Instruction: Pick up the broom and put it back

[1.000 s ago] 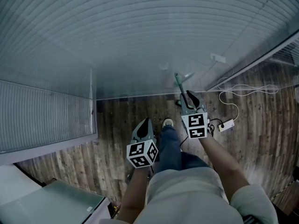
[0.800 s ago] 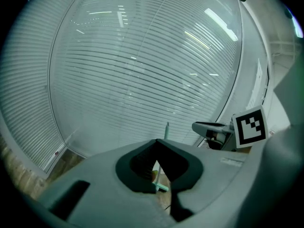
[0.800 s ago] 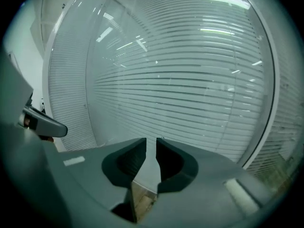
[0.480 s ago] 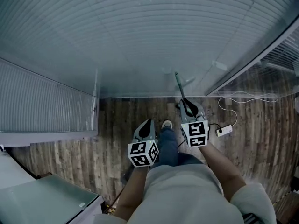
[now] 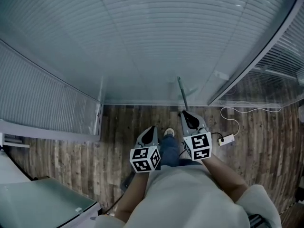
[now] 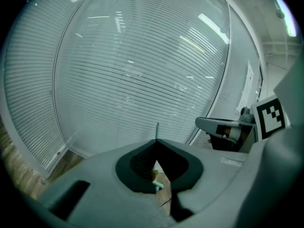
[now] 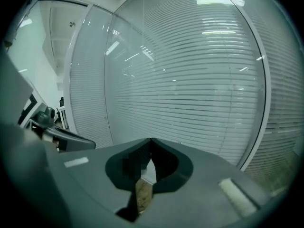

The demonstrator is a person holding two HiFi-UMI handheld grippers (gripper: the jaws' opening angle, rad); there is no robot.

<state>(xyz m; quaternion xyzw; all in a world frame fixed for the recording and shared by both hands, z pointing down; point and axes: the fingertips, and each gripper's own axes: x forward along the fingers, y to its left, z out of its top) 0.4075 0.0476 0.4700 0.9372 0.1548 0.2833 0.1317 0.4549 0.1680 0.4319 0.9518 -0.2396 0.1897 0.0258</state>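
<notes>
Broom point(image 5: 181, 90) seemingly leans on blinds point(image 5: 142, 42); left tool point(image 5: 151, 128) closed, right tool point(image 5: 186, 114) just closed empty.

Broom point(image 5: 181, 90), slim green handle, standing almost upright, leaning on the slatted blinds point(image 5: 142, 42) at the far side, slightly right of centre, head end down by the wood floor point(image 5: 128, 122), out of sight
</notes>
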